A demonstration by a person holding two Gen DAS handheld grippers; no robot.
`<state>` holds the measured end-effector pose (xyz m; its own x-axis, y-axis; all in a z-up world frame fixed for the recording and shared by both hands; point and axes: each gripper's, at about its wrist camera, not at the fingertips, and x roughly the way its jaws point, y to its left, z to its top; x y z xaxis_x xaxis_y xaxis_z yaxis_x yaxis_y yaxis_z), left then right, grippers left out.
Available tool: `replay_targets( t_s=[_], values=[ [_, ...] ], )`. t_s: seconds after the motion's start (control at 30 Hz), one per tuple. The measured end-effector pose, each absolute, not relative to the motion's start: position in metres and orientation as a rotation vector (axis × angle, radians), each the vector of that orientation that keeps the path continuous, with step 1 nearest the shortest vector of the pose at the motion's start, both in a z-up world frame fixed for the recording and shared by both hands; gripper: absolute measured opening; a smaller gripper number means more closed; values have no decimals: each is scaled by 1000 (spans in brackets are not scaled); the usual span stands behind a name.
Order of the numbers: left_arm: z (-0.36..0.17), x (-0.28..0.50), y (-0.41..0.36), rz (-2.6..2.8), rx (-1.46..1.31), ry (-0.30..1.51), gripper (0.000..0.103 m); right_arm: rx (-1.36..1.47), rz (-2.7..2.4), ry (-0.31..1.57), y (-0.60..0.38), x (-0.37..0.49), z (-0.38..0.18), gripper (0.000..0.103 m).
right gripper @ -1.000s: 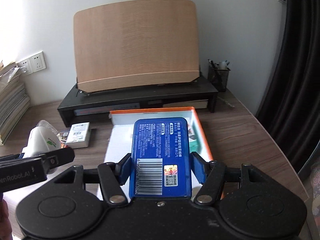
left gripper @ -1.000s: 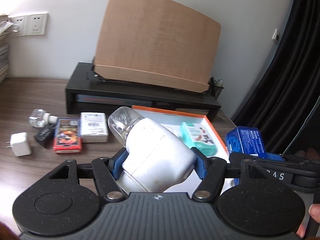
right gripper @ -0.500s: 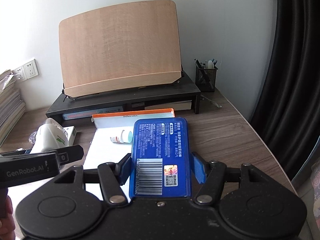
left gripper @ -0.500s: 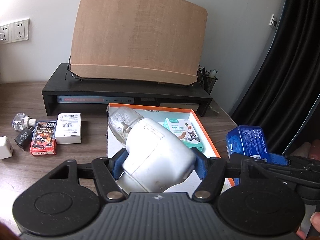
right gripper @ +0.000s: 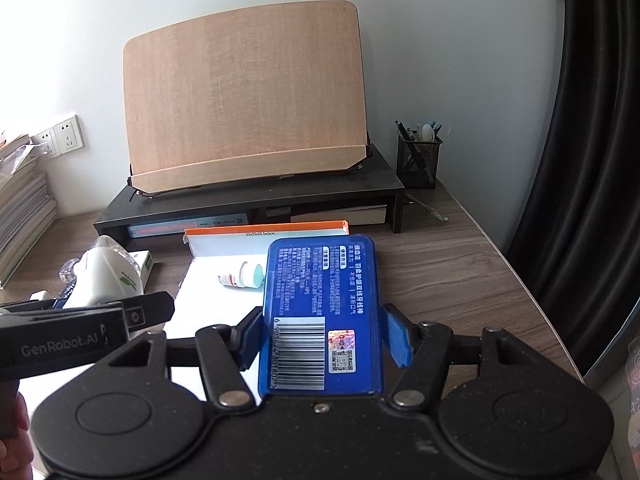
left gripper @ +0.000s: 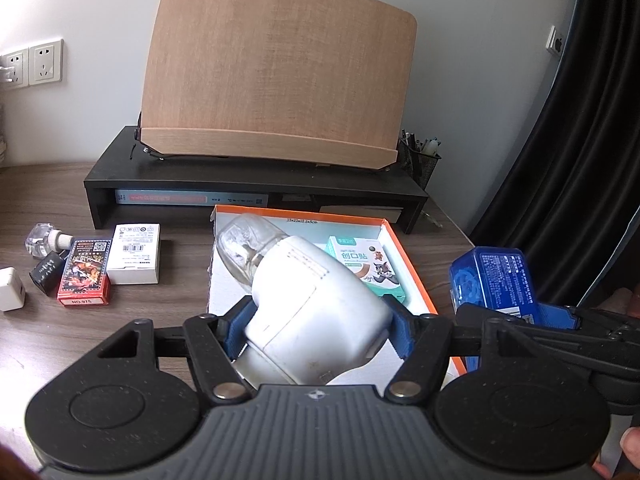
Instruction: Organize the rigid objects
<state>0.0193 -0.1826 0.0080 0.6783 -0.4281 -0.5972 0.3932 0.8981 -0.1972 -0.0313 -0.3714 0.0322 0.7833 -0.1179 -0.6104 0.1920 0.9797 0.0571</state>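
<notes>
Above the orange-rimmed box (left gripper: 404, 248), the left gripper (left gripper: 316, 320) jaws clamp the smooth, probably slippery white device (left gripper: 316, 304) across its stiff body, while the right gripper (right gripper: 324, 340) jaws clamp the rigid blue tin (right gripper: 320, 312) by its edges.

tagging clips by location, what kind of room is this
Probably a home study or office desk: a wooden desk against a wall, a black monitor riser with books beneath, a mesh pen cup, and wall sockets.
</notes>
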Motion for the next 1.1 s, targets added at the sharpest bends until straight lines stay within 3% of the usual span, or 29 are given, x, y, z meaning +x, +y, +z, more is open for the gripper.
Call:
replay_targets(
  t_s=[1.1],
  values=[
    [7, 8, -188, -443, -57, 681, 68, 110, -165, 653, -370, -37, 34, 73]
  ],
)
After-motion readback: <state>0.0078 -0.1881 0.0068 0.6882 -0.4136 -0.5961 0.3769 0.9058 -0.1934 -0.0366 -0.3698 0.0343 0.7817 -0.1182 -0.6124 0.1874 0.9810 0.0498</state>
